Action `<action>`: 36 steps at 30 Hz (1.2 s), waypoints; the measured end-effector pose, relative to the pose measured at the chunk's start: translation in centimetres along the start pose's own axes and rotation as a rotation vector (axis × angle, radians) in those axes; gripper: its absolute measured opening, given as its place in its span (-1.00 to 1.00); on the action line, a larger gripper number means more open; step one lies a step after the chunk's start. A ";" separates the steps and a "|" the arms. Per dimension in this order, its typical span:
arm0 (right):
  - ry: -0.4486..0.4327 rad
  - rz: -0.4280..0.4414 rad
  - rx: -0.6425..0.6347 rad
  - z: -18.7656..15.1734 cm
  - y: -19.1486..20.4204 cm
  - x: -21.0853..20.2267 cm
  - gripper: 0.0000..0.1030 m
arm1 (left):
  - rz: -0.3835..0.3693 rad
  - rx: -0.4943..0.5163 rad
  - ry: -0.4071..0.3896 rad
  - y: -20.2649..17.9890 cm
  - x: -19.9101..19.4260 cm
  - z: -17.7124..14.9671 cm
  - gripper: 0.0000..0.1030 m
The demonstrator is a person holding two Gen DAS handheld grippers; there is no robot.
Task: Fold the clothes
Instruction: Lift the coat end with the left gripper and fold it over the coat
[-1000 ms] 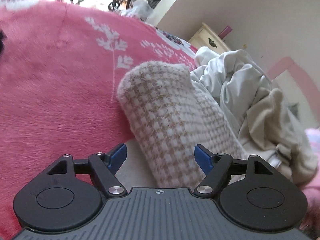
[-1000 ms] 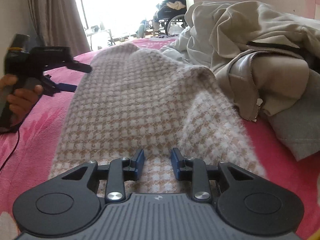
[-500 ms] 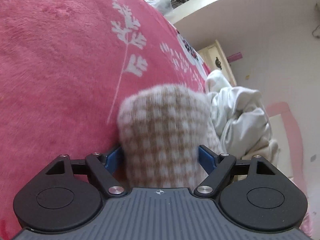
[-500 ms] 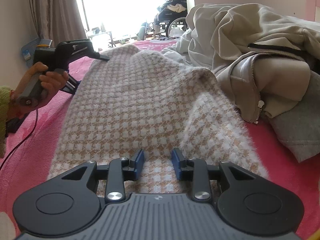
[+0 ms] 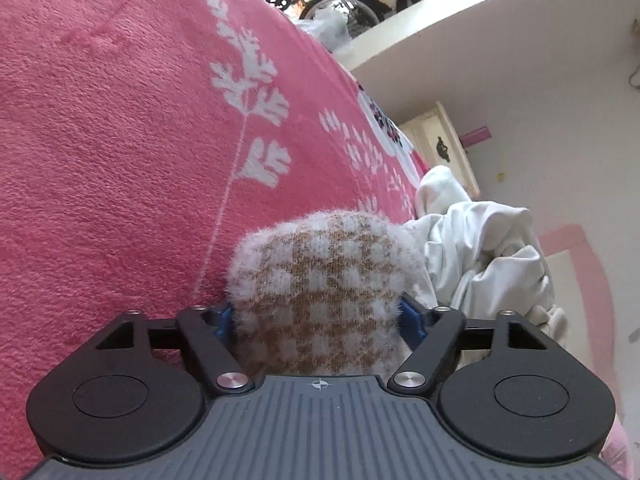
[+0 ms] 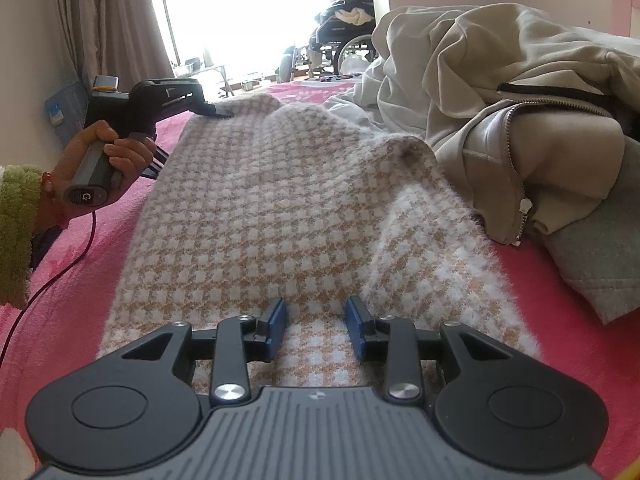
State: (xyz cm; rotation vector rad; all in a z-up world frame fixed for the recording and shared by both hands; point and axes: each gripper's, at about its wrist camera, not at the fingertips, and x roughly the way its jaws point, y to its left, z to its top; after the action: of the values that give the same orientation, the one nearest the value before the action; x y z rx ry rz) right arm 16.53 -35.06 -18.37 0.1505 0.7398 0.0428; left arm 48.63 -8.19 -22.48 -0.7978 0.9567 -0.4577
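Bed: pink blanket (image 6: 100, 248) carries houndstooth sweater (image 6: 260, 208).
Left gripper (image 5: 316, 316): spread jaws straddle sweater's far corner — not clamped.
Right gripper (image 6: 316, 328): parted over near hem.

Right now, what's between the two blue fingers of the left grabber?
The fuzzy checked sweater: its far corner bulges between the left gripper's fingers, seen in the left wrist view.

A pink blanket (image 6: 100, 248) carries the houndstooth knit (image 6: 280, 208) beside a heap of pale clothes (image 6: 500, 80)
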 end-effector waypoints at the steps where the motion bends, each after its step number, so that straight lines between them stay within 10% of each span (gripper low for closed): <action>1: -0.001 0.001 0.001 0.0 0.0 0.0 -0.32 | 0.001 0.018 -0.008 -0.5 -0.3 0.0 0.26; 21: -0.006 0.000 0.007 0.1 -0.1 0.0 -0.32 | -0.293 0.668 -0.119 -16.8 -14.6 -6.9 0.09; 28: -0.045 0.124 -0.062 1.7 4.2 -4.3 -0.36 | -0.293 0.812 -0.129 -18.6 -16.0 -9.2 0.09; 36: 0.067 0.112 -0.044 1.4 9.5 3.6 -0.63 | -0.258 1.005 -0.053 -18.9 -15.7 -12.6 0.09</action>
State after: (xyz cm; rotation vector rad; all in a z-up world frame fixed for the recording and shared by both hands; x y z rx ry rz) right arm 20.24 -25.48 -18.32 0.1487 0.7963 0.1718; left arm 29.62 -14.78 -3.60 -0.0065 0.4590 -1.0238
